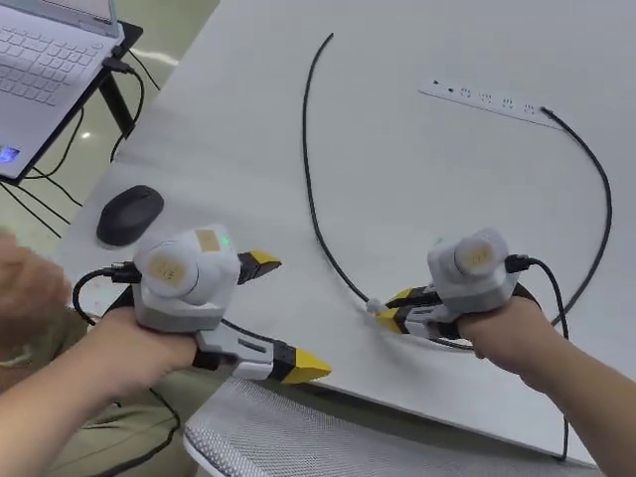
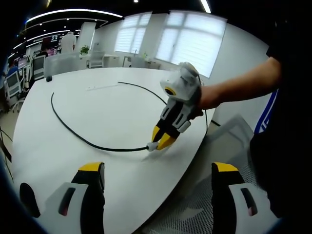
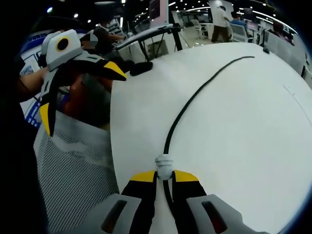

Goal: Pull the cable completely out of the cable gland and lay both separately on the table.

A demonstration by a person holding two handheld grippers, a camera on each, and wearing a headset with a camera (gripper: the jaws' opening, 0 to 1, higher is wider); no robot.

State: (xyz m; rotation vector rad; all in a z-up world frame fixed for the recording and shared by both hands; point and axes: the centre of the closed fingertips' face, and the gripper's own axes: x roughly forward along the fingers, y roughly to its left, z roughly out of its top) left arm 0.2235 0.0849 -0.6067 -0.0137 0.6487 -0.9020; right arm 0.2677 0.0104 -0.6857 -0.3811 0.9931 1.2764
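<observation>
The right gripper (image 3: 165, 176) has its jaws closed on the cable (image 1: 309, 189) just behind the white gland (image 3: 165, 165), at the tabletop's (image 1: 417, 169) 6 o'clock edge. The left gripper (image 1: 290, 315) gapes empty at 8. The cable looks light and limp, the gland small and hard, so pinch its body.
</observation>
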